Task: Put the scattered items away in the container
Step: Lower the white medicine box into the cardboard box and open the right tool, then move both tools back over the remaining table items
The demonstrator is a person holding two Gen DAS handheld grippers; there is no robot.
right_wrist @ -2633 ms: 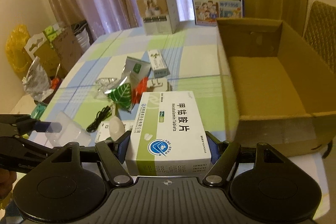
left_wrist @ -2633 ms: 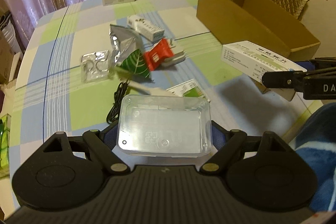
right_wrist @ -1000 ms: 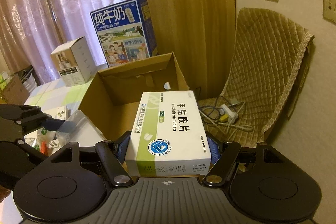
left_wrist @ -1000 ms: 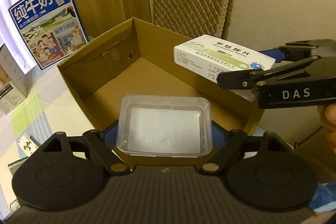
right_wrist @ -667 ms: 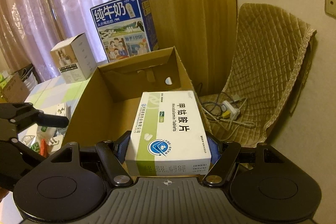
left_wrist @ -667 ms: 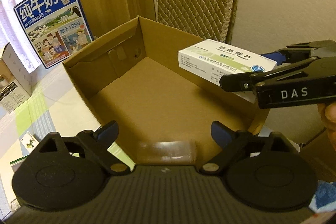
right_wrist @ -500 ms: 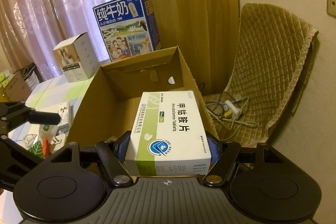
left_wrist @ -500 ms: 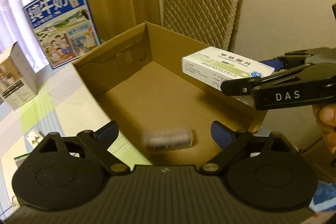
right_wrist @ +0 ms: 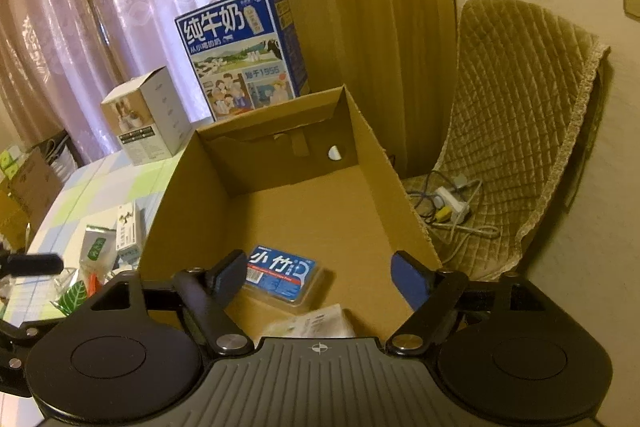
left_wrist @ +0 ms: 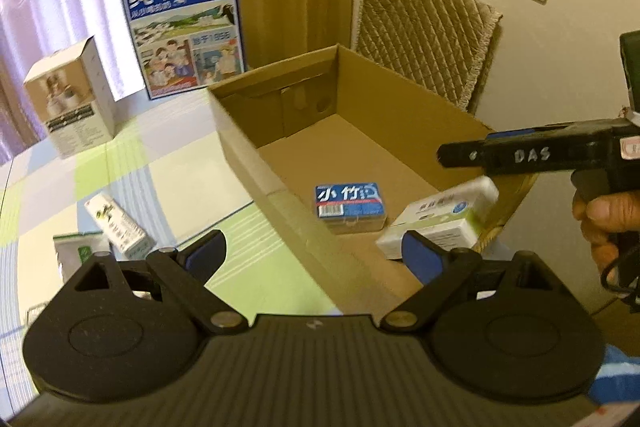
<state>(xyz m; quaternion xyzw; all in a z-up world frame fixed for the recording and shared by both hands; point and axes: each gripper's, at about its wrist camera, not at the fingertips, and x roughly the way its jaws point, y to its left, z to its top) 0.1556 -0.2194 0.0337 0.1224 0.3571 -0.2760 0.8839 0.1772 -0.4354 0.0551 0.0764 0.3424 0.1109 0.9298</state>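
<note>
Left wrist view: left gripper (left_wrist: 314, 257) spread wide, nothing between the blue pads, hovering by the near-left rim of the cardboard box (left_wrist: 240, 143). Clear plastic case (left_wrist: 350, 205) with the blue label sat flat on the box floor, near end. White-and-green medicine box (left_wrist: 440, 217) just right of it, tilted and blurred, under the right gripper (left_wrist: 444, 155), held in from the right over the box. Couldn't tell from here if that one was released or clenched. On the checked tablecloth (left_wrist: 160, 171) left of the box: a small white carton (left_wrist: 118, 227) and a green-and-white packet (left_wrist: 74, 253).

Right wrist view: right gripper (right_wrist: 316, 273) released, jaws wide apart and empty, above the near end of the cardboard box (right_wrist: 372, 147). Plastic case (right_wrist: 282, 277) lay just past the left finger on the floor. Medicine box (right_wrist: 316, 323) showed as a blurred white patch right at the near edge, between the fingers but not gripped. Milk carton case (right_wrist: 244, 51) stood behind the far wall. Green leaf packet (right_wrist: 74, 297) lay on the table at near left.
</note>
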